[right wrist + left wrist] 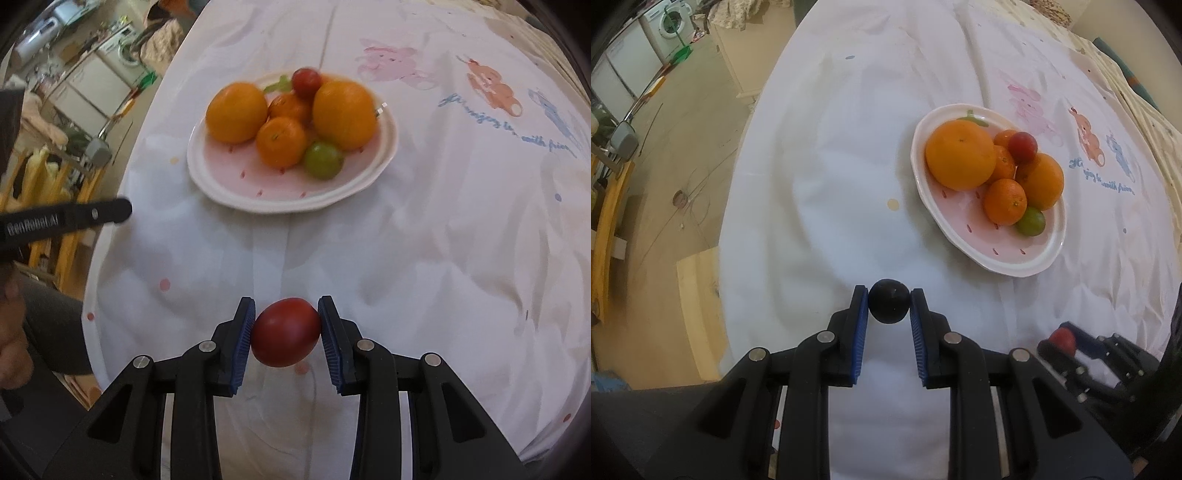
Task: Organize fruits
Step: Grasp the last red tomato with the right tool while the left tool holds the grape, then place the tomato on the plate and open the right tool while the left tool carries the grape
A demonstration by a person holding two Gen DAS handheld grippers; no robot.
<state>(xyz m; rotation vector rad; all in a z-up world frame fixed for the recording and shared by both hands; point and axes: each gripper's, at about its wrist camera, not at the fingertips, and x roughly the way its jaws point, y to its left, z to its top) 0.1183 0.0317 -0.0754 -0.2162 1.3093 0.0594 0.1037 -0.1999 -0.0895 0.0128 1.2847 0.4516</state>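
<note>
The left tool (889,300) grips a round dark plum (889,301); the right tool (287,320) grips one red plum (286,331), long axis tilted across the pads. Beyond, on the surface (424,229), a plate (221,184) holds five oranges, one red and one green fruit.

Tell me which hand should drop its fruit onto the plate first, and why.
Probably the right. The right gripper holds the red fruit, and the plate's bare pink front lies straight ahead of it. The left gripper, holding the dark fruit, has the plate off to its right.
</note>
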